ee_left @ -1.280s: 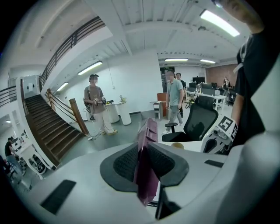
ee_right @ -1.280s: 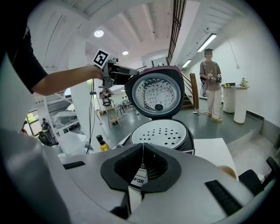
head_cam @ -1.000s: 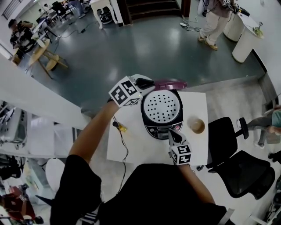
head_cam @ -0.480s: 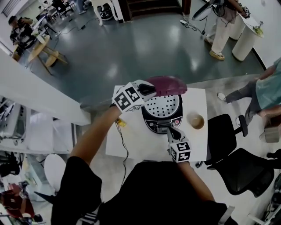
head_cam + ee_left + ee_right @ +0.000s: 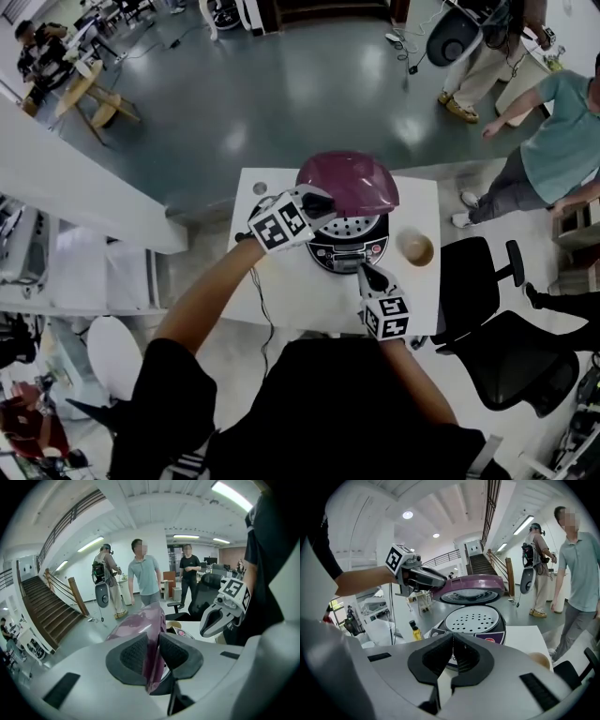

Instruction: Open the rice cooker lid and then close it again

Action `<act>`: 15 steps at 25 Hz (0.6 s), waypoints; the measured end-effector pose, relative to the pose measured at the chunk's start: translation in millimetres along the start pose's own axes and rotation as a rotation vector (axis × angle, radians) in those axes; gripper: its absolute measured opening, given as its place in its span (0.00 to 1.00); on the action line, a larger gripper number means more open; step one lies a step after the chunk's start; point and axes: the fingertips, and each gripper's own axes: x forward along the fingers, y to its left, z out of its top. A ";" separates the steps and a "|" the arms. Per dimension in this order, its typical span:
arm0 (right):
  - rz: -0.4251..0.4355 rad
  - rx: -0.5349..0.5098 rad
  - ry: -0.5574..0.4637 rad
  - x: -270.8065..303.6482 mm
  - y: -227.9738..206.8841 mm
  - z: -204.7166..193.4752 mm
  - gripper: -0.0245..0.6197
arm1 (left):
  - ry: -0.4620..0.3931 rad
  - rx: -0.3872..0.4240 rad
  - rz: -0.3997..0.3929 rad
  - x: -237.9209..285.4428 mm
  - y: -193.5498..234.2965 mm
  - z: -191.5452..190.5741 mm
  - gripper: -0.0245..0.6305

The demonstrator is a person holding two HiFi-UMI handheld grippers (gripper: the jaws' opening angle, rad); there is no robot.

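Table (image 5: 427, 202) bears the rice cooker (image 5: 349, 255), its purple lid (image 5: 352, 180) hanging half lowered: opened already, I'd say, closing unfinished. Left gripper (image 5: 317, 202) pinches the lid's rim, jaws easing apart. Right gripper (image 5: 367, 275), shut and empty, sits by the front panel. Only the left gripper view shows that rim between the pads.

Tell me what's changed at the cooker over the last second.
The left gripper has swung the purple lid down from nearly upright to partway over the rice cooker, hiding much of the perforated inner plate; its jaws are opening with the lid's edge between them. The right gripper stayed shut at the cooker's front, and the cup stayed beside it.
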 end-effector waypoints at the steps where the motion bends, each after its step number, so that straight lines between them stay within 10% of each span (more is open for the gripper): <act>1: 0.002 0.000 0.003 0.3 0.6 -0.4 0.04 | 0.003 0.002 -0.001 1.4 -2.6 -2.3 0.16; 15: 0.019 -0.010 0.020 8.5 2.6 -0.8 0.04 | 0.091 0.099 -0.028 22.1 -34.8 -34.1 0.16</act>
